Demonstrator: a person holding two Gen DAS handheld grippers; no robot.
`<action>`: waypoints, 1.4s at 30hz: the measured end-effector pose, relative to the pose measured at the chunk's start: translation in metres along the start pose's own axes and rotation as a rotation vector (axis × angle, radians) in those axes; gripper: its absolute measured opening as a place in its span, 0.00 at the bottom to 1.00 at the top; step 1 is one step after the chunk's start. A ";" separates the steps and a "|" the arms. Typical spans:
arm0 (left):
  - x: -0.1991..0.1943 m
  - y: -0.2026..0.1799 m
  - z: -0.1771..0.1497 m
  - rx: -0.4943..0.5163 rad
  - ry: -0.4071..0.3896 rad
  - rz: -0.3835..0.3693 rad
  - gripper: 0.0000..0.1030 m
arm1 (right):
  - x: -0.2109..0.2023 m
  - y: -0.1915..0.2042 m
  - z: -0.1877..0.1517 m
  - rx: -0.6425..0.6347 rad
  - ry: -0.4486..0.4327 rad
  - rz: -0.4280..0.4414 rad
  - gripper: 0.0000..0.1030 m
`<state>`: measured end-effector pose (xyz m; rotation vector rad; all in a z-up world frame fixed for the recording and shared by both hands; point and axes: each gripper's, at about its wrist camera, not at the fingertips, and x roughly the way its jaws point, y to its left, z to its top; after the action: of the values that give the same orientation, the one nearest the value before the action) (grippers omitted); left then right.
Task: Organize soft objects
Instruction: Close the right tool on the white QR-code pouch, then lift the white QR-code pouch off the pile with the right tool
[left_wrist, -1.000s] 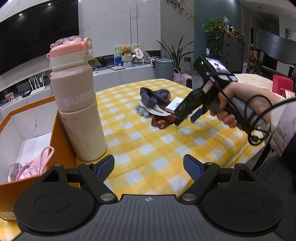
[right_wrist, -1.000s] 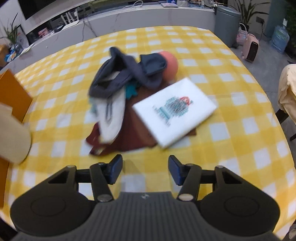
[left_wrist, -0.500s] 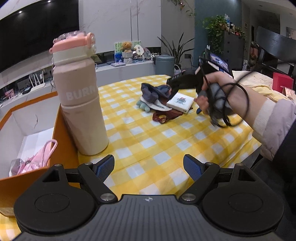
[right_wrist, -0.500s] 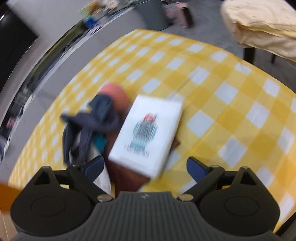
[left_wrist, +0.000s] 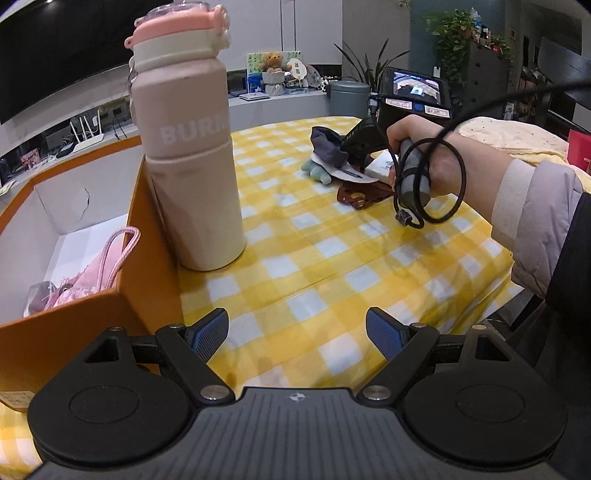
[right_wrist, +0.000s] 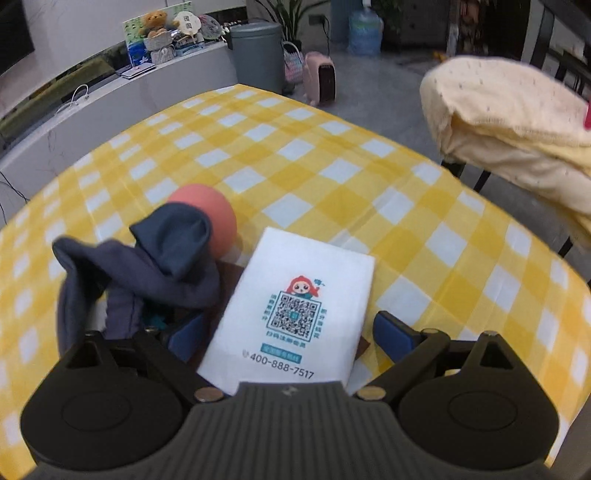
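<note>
A pile of soft things lies mid-table: a white tissue pack (right_wrist: 295, 306) with a QR code, dark blue cloth (right_wrist: 147, 273), an orange ball (right_wrist: 210, 214) and dark red cloth under the pack. My right gripper (right_wrist: 291, 332) is open and low, its fingers either side of the tissue pack's near end. In the left wrist view the pile (left_wrist: 343, 166) sits under the right hand tool (left_wrist: 410, 173). My left gripper (left_wrist: 295, 332) is open and empty above the near table edge. An orange box (left_wrist: 74, 306) at the left holds a pink soft item (left_wrist: 92, 273).
A tall pink bottle (left_wrist: 184, 147) stands beside the orange box. The table has a yellow checked cloth (left_wrist: 332, 258). A chair draped with a cream blanket (right_wrist: 517, 125) stands past the table's right edge. A grey bin (right_wrist: 255, 48) is on the floor beyond.
My right gripper has swung round and dropped to the pile, so the tissue pack now sits between its fingers. My left gripper has stayed open and shifted slightly.
</note>
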<state>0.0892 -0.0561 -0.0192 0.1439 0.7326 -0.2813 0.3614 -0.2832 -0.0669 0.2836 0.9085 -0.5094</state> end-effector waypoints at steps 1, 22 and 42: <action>0.000 0.001 -0.001 -0.001 0.002 -0.001 0.96 | -0.001 -0.002 -0.001 0.005 -0.006 -0.002 0.90; -0.004 -0.008 -0.002 0.046 -0.025 -0.008 0.96 | -0.045 -0.052 -0.043 -0.381 0.113 0.172 0.72; 0.010 -0.022 -0.010 0.053 -0.003 -0.019 0.96 | -0.048 -0.041 -0.043 -0.470 0.096 0.231 0.61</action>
<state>0.0834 -0.0769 -0.0338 0.1871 0.7241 -0.3188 0.2857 -0.2847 -0.0545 -0.0169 1.0445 -0.0616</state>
